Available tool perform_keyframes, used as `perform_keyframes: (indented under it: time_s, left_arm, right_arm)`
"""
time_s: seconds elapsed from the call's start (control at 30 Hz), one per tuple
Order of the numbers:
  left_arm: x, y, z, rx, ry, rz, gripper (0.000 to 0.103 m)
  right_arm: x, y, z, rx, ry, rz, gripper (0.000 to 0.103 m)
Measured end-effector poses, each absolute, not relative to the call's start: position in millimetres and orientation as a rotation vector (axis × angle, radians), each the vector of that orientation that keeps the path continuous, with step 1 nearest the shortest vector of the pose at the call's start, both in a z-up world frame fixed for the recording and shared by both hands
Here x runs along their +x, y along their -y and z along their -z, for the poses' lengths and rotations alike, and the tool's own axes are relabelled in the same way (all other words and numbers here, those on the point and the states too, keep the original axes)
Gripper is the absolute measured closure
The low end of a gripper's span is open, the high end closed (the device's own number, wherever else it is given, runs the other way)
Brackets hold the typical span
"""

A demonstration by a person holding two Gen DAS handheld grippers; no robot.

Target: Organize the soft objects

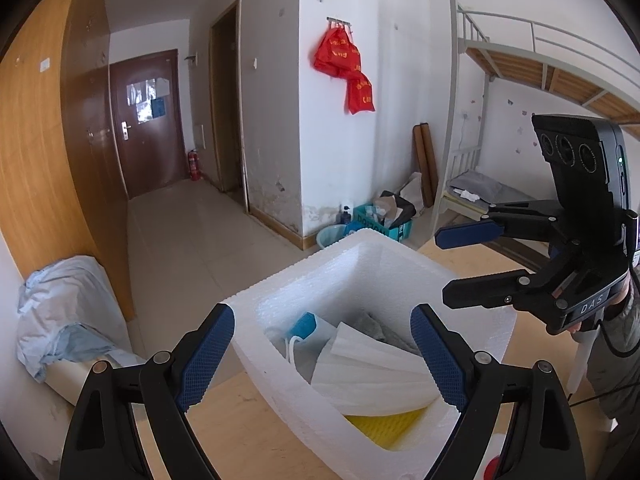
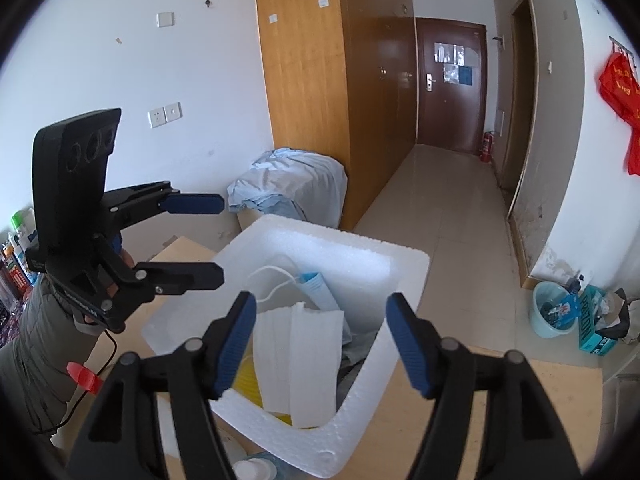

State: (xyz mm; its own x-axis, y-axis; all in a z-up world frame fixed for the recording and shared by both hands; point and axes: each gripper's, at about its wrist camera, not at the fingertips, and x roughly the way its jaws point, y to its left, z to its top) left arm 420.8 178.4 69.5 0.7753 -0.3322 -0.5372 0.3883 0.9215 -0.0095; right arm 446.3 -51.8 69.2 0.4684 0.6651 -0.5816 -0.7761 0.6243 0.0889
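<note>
We see our left gripper (image 1: 322, 354) held wide open with nothing between its pads, poised over a white foam box (image 1: 280, 384) on the wooden table (image 1: 224, 420). Inside the box lie a white face mask (image 1: 372, 372), a blue-and-white item with a white loop (image 1: 306, 330), some grey cloth (image 1: 372, 324) and something yellow (image 1: 384, 424), perhaps a sponge. Our right gripper (image 2: 322, 340) also stands open and empty above the same box. Farther right, a blue basin (image 2: 554, 316) holds small clutter beside a teal carton (image 2: 596, 334) whose lettering we cannot quite read. "DAS" shows on the right gripper's body.
</note>
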Motion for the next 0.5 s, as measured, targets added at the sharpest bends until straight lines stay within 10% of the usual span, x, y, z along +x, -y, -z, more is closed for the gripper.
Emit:
perform_keyframes:
  time_s: [0.5]
  left_arm:
    - [415.5, -174.9, -74.8, 0.109, -0.56, 0.385, 0.013]
  right_arm:
    - [446.7, 54.9, -69.5, -0.19, -0.622, -0.888, 0.032]
